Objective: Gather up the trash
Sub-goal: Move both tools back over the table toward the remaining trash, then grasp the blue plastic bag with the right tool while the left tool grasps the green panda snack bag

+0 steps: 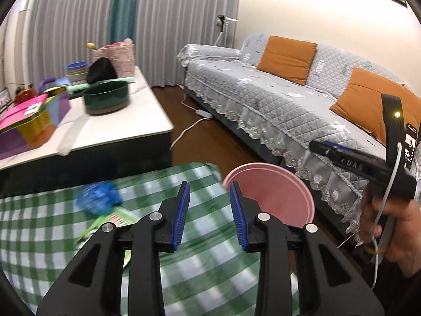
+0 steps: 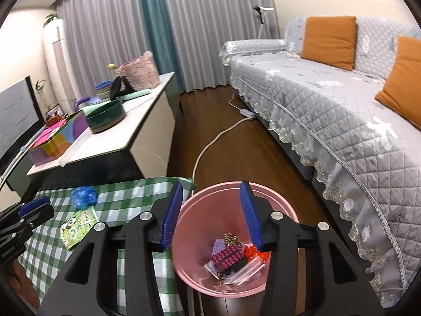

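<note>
A pink bin [image 2: 189, 250] stands on the floor by the corner of the green checked cloth [image 2: 126, 192]. Several wrappers [image 2: 229, 256] lie in its bottom. My right gripper [image 2: 211, 184] hangs open over the bin, with nothing between its blue pads. My left gripper [image 1: 210, 187] is open and empty too, above the cloth's [image 1: 197, 263] right edge beside the bin [image 1: 276, 200]. On the cloth lie a crumpled blue ball [image 1: 98, 197] [image 2: 83, 197] and a green wrapper [image 2: 76, 226] [image 1: 113, 218]. The right gripper [image 1: 323, 147] also shows at the right of the left wrist view, held by a hand [image 1: 394, 223].
A white low table [image 2: 136, 137] behind the cloth carries a green pot [image 2: 105, 117], a colourful box [image 2: 58, 137], bowls and a pink basket. A grey sofa [image 2: 329, 105] with orange cushions fills the right. A white cable [image 2: 208, 147] and power strip lie on the wooden floor.
</note>
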A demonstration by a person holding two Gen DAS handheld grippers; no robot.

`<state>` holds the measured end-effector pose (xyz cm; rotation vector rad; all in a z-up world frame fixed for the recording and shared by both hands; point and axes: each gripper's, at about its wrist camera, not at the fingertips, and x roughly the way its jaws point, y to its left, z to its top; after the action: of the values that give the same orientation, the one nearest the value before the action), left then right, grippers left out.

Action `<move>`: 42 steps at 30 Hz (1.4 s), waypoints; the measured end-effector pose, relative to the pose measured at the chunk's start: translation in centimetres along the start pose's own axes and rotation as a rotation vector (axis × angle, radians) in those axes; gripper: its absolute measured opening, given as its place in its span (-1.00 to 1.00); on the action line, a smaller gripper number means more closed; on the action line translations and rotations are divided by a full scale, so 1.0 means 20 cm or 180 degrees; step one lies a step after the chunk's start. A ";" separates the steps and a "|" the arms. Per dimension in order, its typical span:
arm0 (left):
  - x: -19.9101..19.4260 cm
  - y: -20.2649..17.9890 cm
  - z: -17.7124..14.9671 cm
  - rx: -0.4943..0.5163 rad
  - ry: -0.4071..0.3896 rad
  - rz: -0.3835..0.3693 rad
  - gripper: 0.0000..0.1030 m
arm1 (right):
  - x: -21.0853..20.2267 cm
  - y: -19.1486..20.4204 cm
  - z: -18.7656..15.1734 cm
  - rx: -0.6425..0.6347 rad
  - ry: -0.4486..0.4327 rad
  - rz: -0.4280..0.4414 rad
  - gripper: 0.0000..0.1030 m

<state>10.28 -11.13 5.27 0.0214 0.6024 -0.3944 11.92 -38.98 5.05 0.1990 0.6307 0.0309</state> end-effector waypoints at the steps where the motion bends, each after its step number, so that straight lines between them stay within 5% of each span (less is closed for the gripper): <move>1: -0.02 0.03 -0.01 -0.0008 -0.0001 0.0028 -0.39 | -0.01 0.02 0.00 -0.0019 -0.0008 0.0012 -0.10; 8: -0.20 0.32 -0.14 -0.0264 -0.0058 0.0356 -0.39 | -0.04 0.11 -0.02 -0.0131 -0.0061 0.0109 -0.10; 15: -0.24 0.69 -0.31 -0.0877 0.0050 0.0775 -0.40 | -0.02 0.23 -0.04 -0.0280 -0.0036 0.0240 -0.13; 37: 0.20 0.81 -0.53 -0.1548 0.0495 0.0452 -0.41 | 0.15 0.42 -0.10 -0.0425 0.0192 0.0409 -0.13; 42: 0.22 0.81 -0.53 -0.1535 0.0529 0.0428 -0.76 | 0.20 0.50 -0.12 -0.0492 0.0255 0.0464 -0.13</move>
<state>13.82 3.58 -7.44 -0.3680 0.8432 -0.1098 14.13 -28.39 2.77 0.0943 0.6897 0.2284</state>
